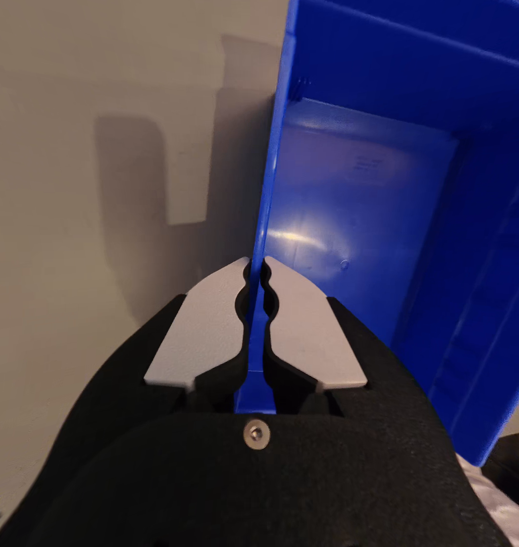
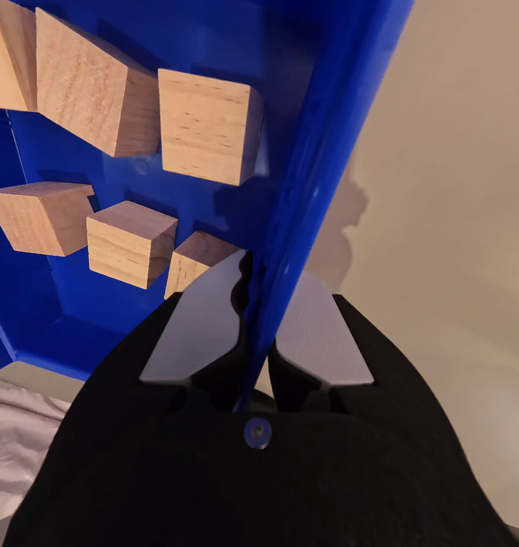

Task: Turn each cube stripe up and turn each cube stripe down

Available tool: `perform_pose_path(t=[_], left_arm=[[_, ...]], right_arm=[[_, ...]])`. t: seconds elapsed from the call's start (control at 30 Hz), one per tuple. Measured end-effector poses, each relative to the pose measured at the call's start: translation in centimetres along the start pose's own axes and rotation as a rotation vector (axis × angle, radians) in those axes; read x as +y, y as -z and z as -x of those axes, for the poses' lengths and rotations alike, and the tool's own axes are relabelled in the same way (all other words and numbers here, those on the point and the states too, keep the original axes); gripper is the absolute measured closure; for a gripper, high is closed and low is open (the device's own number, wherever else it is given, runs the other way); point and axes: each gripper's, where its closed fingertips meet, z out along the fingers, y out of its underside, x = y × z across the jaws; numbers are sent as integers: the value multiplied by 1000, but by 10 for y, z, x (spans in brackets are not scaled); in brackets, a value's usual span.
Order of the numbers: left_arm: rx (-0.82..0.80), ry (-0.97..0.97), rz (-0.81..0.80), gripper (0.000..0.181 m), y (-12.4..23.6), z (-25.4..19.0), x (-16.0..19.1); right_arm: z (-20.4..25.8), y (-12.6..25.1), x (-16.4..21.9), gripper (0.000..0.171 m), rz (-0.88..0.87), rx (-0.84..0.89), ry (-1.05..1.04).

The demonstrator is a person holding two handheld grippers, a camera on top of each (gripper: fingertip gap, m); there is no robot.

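Note:
A blue plastic bin (image 1: pixel 370 192) fills the right of the left wrist view. My left gripper (image 1: pixel 256 262) is shut on its side wall, which runs up between the fingers. In the right wrist view my right gripper (image 2: pixel 273 266) is shut on the opposite wall of the bin (image 2: pixel 326 148). Several plain wooden cubes lie loose inside: a large one (image 2: pixel 202 127), another (image 2: pixel 83 97), one (image 2: pixel 125 245), one (image 2: pixel 36 219), and one (image 2: pixel 193 254) partly behind my left finger. They cast shadows on the bin floor. No stripe shows clearly on the faces in view.
A beige surface (image 1: pixel 104 177) lies outside the bin on the left, and it also shows in the right wrist view (image 2: pixel 444 207). Crumpled white cloth (image 2: pixel 15 429) lies below the bin's near edge; it also shows in the left wrist view (image 1: pixel 507 515).

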Motion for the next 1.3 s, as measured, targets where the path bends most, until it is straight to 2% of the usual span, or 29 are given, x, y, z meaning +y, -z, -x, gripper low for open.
perform_pose_path(t=[0.13,0.63,0.83,1.03,1.3], left_arm=[[81,69,-42,176,-5,-12,-9],[52,99,-99,176,-17,-27,-42],[87,199,-134,175,-18,-25,-50],[82,255,-156,173,-17,-30,-44],[114,230,-156,173,-14,-46,-28]], right_arm=[[-5,0,-3,162,25,27,2],[-14,0,-19,166,-7,4,6],[-14,0,-16,165,38,1,21],[-14,-5,-12,164,109,-10,58],[-16,-5,-13,166,108,24,106]])
